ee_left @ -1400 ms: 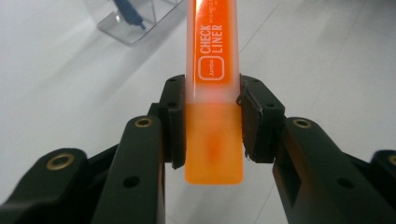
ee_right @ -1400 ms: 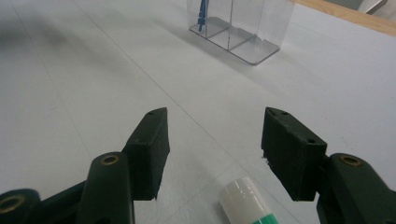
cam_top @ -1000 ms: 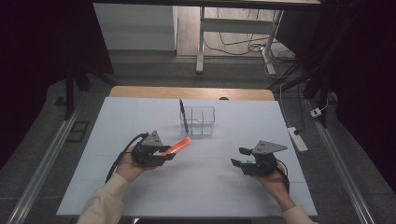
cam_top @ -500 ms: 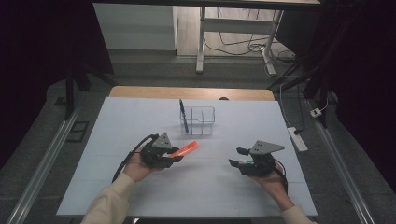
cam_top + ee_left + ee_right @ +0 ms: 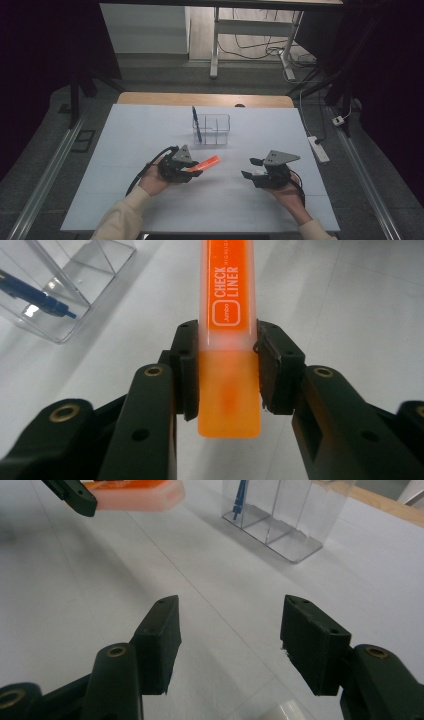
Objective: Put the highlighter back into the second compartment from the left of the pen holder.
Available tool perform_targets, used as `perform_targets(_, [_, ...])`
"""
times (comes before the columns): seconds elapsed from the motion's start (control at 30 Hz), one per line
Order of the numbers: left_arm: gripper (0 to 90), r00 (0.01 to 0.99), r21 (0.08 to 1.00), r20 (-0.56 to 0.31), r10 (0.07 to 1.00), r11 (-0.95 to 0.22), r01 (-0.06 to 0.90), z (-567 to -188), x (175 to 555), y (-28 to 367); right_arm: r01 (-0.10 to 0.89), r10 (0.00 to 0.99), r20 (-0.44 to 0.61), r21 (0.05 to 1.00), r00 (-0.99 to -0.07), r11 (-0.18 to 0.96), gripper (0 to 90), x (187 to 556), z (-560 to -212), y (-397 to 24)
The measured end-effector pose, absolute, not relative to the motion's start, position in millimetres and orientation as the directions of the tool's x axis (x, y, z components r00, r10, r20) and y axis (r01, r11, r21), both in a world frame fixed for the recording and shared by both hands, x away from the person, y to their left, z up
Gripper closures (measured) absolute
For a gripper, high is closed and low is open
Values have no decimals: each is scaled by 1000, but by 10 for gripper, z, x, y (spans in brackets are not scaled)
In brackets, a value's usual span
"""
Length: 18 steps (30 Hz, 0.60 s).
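The left claw [image 5: 227,375] pinches a flat orange highlighter pen [image 5: 228,315] near its rear end, above the white worktop [image 5: 125,130]; its long axis points toward the clear plastic organiser [image 5: 211,130]. The right claw [image 5: 230,645] is spread, holding nothing.

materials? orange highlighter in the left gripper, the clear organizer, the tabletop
Highlighter: looks like translucent orange plastic, smooth, with white printed lettering; held between the left gripper's jaws.
Organizer: clear rigid plastic, probably acrylic; see-through walls with glossy edges, a blue pen visible inside.
Tabletop: matte white sheet with faint seams; material unclear, over a wooden-looking edge at the far side.
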<state>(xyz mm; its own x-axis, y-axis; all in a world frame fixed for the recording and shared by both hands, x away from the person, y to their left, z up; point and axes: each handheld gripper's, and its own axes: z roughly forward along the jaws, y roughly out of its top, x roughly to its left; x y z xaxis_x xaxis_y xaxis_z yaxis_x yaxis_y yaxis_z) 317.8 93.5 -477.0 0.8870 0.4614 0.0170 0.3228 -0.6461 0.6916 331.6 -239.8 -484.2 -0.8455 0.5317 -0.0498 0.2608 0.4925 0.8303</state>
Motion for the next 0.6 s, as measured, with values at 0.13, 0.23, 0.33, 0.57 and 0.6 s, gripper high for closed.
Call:
perform_targets(0.13, [646,890,681,16,455,-657,324,-4789,3187,903,239,513,-65,830,-856,503,405,3314,-4811,-2317])
perform_targets(0.23, [645,896,675,16,443,-666,318,-4801,3187,871,233,506,-65,832,-860,504,405,3320,-4786,-2277])
perform_targets(0.33, [646,900,667,23,436,-677,312,-4813,3185,838,228,491,-64,829,-869,511,405,3329,-4777,-2233])
perform_targets(0.57, [646,907,646,28,421,-699,305,-4849,3184,786,208,438,-62,815,-897,541,404,3388,-4726,-2053])
perform_targets(0.6, [646,908,641,30,417,-705,302,-4856,3182,778,204,430,-65,810,-900,549,404,3396,-4717,-2021])
